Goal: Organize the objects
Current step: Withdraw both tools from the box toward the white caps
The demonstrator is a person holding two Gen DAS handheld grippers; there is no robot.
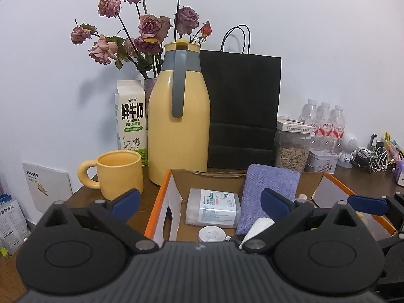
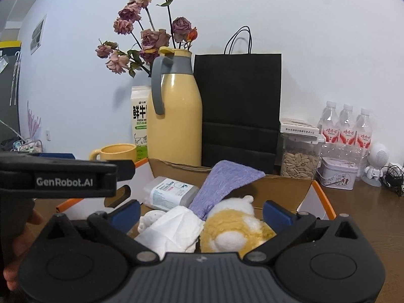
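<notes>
While both my grippers hang over the cardboard box (image 1: 282, 176), its near wall is cut off behind them. At 12 o'clock the black paper bag (image 1: 242, 108) and yellow thermos (image 1: 178, 116) crowd the far rim, so there's little room there. Inside, the purple cloth (image 2: 222, 184) leans on the far wall, half covering the wipes pack (image 1: 213, 207). Plush toy (image 2: 234, 229) and tissue (image 2: 174, 229) sit between my right gripper's (image 2: 200, 212) spread fingers, ungripped. Left gripper (image 1: 200, 202) is released too.
</notes>
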